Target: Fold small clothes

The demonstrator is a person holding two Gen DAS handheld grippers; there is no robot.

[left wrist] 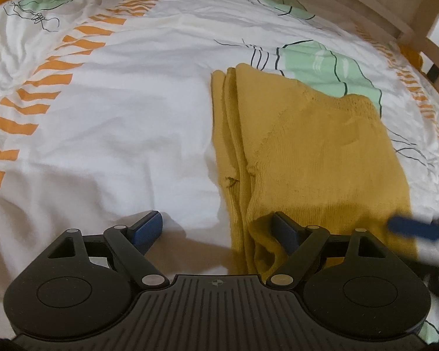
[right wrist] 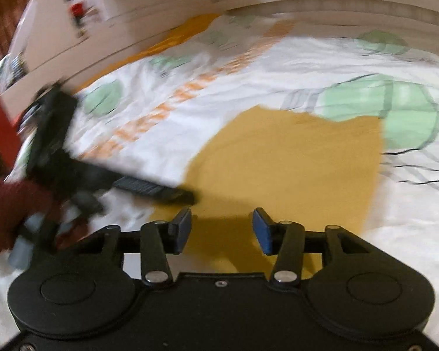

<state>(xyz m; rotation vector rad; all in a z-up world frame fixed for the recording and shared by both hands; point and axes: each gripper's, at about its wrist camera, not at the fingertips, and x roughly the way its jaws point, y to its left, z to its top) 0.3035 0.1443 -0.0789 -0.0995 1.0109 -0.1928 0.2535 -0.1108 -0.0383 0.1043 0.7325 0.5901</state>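
Folded mustard-yellow knit garment [left wrist: 307, 152] lies flat on a white bedsheet [left wrist: 117, 117] printed with orange stripes and green leaf shapes; in the left wrist view it fills the 3 o'clock half, layered fold edges running from 12 toward 6. Left gripper [left wrist: 219, 231] spread wide, nothing clamped: one blue pad over bare sheet, the other over the garment's near edge; whether that pad touches the cloth cannot be told. Right gripper [right wrist: 221, 231] partly spread, jaws empty, over the garment's near edge with its shadow on the cloth. Right wrist view is blurred. There the left gripper shows at 9 o'clock, a dark red sleeve [right wrist: 5, 213] behind it. Wooden bed frame [left wrist: 365, 3] at 1 o'clock.
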